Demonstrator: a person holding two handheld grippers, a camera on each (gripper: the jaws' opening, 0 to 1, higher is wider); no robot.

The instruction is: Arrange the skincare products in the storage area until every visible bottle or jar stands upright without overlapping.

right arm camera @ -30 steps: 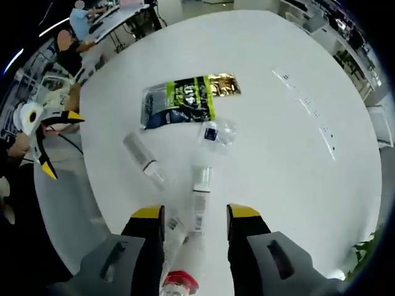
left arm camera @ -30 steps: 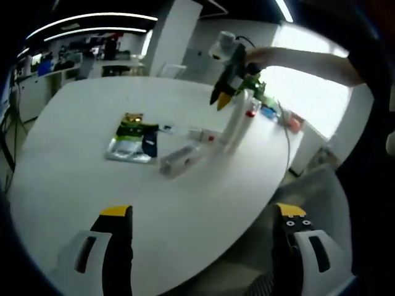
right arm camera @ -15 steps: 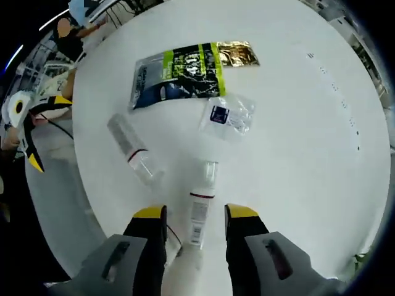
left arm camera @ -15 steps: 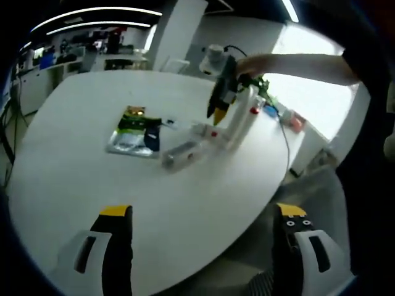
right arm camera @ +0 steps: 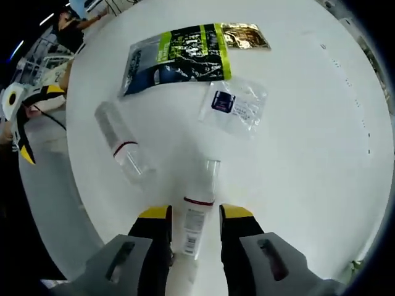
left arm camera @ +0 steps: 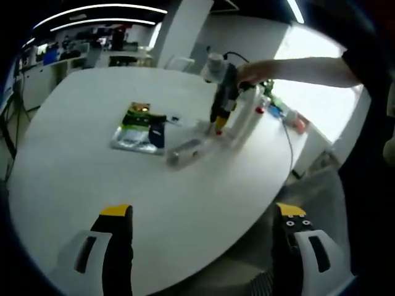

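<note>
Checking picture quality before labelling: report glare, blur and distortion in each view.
Left gripper view: the window behind the right gripper is blown out, the bottles are soft and small, and the white table bulges with fisheye curve. Right gripper view: even light, the tube between the jaws fairly sharp, the table edge curved.

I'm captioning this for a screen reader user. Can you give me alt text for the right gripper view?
The right gripper points down at a white round table, its jaws either side of a lying white tube. Beyond lie a clear bottle, a small clear packet and a green-and-black pouch.
</note>
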